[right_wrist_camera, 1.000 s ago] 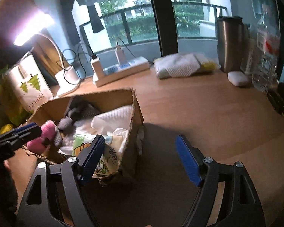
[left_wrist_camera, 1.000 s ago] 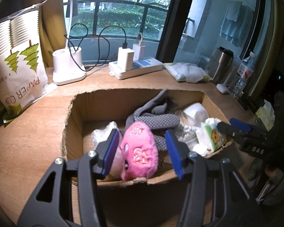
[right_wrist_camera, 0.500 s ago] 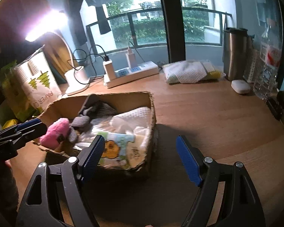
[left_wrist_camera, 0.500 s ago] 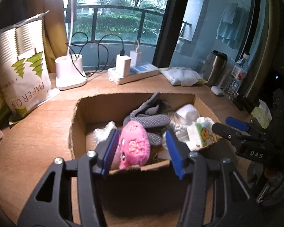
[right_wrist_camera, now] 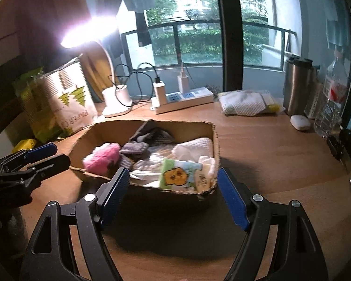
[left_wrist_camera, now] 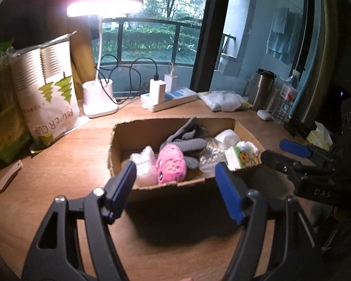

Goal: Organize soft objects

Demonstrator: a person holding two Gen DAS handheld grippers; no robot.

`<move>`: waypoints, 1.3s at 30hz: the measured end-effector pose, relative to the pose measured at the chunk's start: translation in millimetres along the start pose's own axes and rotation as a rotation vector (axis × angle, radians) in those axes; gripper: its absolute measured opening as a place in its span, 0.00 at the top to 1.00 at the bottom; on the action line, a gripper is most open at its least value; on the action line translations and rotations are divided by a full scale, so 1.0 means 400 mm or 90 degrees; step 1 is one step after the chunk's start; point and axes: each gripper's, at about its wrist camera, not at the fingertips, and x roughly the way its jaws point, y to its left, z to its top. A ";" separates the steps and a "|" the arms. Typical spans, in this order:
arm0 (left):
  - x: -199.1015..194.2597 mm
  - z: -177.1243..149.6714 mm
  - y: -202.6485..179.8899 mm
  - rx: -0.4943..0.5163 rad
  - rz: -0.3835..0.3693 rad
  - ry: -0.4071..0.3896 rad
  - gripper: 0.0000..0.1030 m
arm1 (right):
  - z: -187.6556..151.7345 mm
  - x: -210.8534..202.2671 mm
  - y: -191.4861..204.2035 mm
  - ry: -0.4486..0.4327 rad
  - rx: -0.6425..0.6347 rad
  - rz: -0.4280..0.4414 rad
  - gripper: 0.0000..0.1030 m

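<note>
Both claws, left (left_wrist_camera: 175,188) and right (right_wrist_camera: 173,193), wide, empty, short of cardboard box (left_wrist_camera: 175,187) mid-table. Pink plush (left_wrist_camera: 171,163) inside, 6 o'clock wall. Best: descend vertically, clear rim, pinch gently.

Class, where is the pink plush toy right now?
The pink plush toy lies inside the cardboard box, near its front-left, between a white bag and grey slippers.

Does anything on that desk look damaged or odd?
The cardboard box holding the pink plush toy and grey socks has ragged, torn-off top edges, its near wall jagged and uneven. Nothing looks spilled.
</note>
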 end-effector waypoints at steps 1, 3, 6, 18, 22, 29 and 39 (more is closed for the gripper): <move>-0.010 -0.004 0.001 0.001 0.000 -0.002 0.31 | -0.001 -0.005 0.007 -0.001 -0.003 0.002 0.22; -0.027 -0.009 0.005 0.000 0.001 -0.006 0.31 | -0.001 -0.018 0.025 -0.005 -0.010 0.005 0.22; -0.054 -0.017 0.012 -0.003 0.003 -0.015 0.31 | -0.002 -0.034 0.047 -0.009 -0.018 0.009 0.22; -0.156 -0.055 0.020 -0.010 0.007 -0.039 0.31 | -0.028 -0.115 0.122 -0.026 -0.049 0.016 0.22; -0.191 -0.069 0.014 -0.005 0.007 -0.048 0.30 | -0.039 -0.142 0.137 -0.033 -0.053 0.018 0.22; -0.240 -0.097 0.002 -0.008 0.009 -0.058 0.30 | -0.060 -0.191 0.159 -0.042 -0.066 0.017 0.22; -0.347 -0.109 -0.027 0.006 0.000 -0.106 0.30 | -0.077 -0.287 0.183 -0.074 -0.078 0.004 0.22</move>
